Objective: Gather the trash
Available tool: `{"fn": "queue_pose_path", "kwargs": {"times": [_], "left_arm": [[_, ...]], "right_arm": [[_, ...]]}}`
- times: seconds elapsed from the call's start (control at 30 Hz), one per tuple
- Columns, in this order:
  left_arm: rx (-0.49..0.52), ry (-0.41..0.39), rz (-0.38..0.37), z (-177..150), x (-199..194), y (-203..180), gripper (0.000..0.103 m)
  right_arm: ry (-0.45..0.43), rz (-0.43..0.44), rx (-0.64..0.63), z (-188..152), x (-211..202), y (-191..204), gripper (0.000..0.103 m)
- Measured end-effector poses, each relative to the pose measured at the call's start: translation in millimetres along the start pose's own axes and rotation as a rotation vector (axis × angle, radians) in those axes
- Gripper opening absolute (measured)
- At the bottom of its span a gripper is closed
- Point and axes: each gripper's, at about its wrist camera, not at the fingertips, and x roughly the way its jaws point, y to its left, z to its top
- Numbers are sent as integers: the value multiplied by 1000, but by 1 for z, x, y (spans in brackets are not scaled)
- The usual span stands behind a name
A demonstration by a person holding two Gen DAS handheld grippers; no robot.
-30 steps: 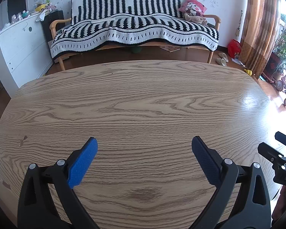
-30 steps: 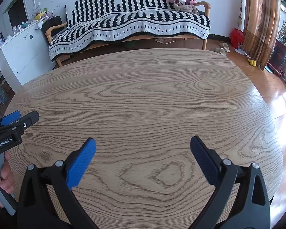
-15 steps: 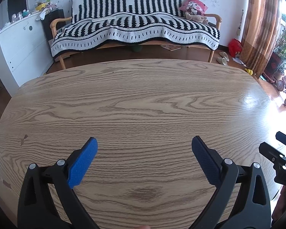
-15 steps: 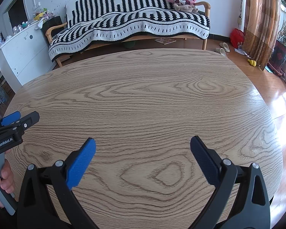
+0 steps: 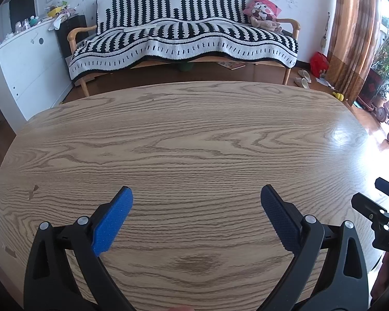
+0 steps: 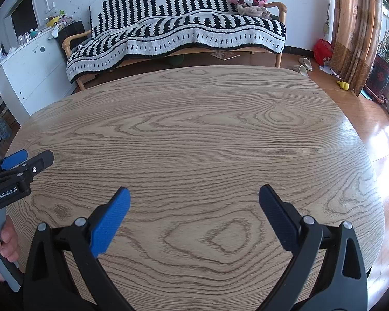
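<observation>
Claws level side by side over the wooden table (image 5: 194, 134): left claw (image 5: 196, 202) and right claw (image 6: 194, 199) both spread wide.

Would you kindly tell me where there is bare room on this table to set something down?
The wooden table is bare from the left tongs and right tongs to its far edge facing the sofa. Clutter sits only on the floor near the curtain.

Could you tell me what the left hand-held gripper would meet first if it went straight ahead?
Probably the bare wooden table: the left hand-held gripper tilts down toward it, open and holding nothing. Depth is uncertain.
</observation>
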Motion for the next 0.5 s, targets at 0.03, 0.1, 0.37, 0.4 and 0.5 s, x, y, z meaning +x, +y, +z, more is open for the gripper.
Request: {"fn": "queue_pose_path", "kwargs": {"times": [0.03,0.1,0.37,0.4,0.5], "left_arm": [[1,-2,-3,0,-1,0,96],[-2,-5,-9,0,-2,1,96],[4,2,3,3,1,-1,96],[7,4,0,3,1,-2,96],[13,4,-5,4,1,-3,96]], "right_arm": [[0,0,0,0,0,0,96],[0,0,-1,0,0,0,96],[0,0,0,0,0,0,96],[0,0,0,0,0,0,96],[0,0,0,0,0,-1,96]]}}
